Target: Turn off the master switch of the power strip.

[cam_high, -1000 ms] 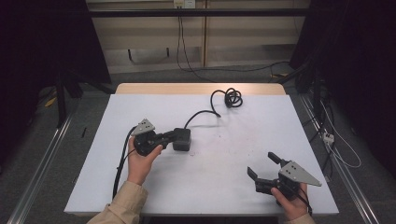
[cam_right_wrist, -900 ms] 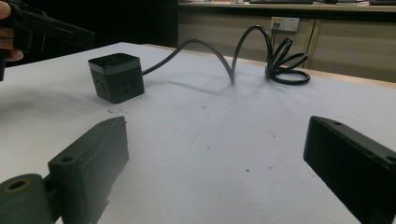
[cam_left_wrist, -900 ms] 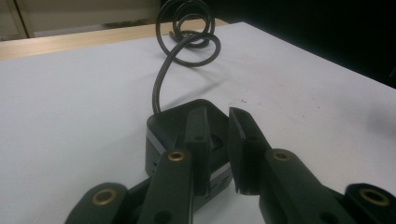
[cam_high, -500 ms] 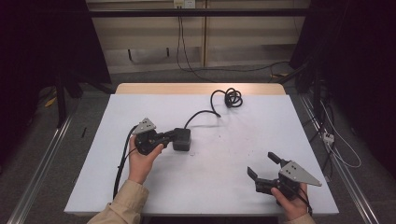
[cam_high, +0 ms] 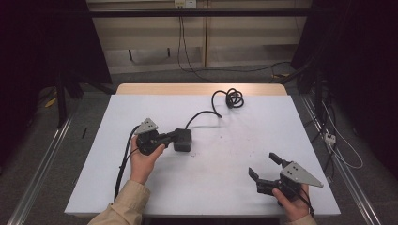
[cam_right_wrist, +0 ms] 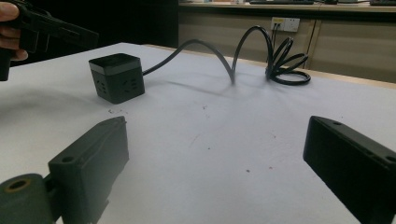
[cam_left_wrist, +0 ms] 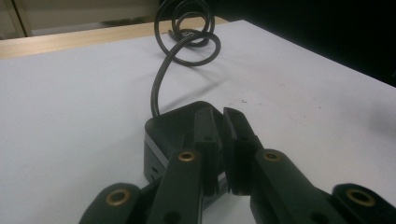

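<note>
A black cube-shaped power socket [cam_high: 184, 139] sits left of centre on the white table [cam_high: 211, 187]. Its black cable runs back to a coil [cam_high: 230, 98] near the far edge. My left gripper [cam_high: 176, 136] lies level with its tips over the cube's near top edge [cam_left_wrist: 163, 130]. Its jaws have just been closing and now stand together [cam_left_wrist: 223, 126] with nothing between them. In the right gripper view it points at the cube [cam_right_wrist: 116, 77] from the upper left [cam_right_wrist: 88, 33]. My right gripper [cam_high: 262, 165] rests open near the front right corner, jaws wide apart [cam_right_wrist: 217, 140] and empty.
The cable arches off the table between cube and coil [cam_right_wrist: 285, 65]. A wall socket [cam_right_wrist: 285, 23] sits on the panel behind the table. Metal rails [cam_high: 42, 173] run along the floor on both sides. Loose cables [cam_high: 333, 140] lie on the floor at right.
</note>
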The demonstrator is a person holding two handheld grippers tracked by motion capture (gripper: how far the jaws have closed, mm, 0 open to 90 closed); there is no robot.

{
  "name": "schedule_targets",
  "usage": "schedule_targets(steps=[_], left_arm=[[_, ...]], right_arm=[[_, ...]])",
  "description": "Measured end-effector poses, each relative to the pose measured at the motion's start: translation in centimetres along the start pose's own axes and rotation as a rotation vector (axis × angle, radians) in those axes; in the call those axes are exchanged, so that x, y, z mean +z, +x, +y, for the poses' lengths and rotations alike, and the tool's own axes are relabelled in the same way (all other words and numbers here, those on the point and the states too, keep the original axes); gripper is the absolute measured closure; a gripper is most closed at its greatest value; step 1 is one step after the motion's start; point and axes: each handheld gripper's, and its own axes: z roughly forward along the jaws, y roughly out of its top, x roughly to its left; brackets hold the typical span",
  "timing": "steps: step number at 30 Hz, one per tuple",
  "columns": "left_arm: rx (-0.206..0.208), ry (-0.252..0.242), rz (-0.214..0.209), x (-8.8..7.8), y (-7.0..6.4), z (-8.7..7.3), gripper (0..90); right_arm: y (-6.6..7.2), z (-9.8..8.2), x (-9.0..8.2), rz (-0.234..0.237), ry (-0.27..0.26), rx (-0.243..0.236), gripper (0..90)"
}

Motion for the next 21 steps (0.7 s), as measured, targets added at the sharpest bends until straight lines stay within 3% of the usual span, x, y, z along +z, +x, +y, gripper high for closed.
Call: schedule_targets(steps=[21], left_arm=[[0.004, 0.021, -0.01, 0.66, -0.18, 0.57, 90.0]], right_arm=[[-0.02, 0.02, -0.03, -0.001, -0.002, 0.002, 6.1]])
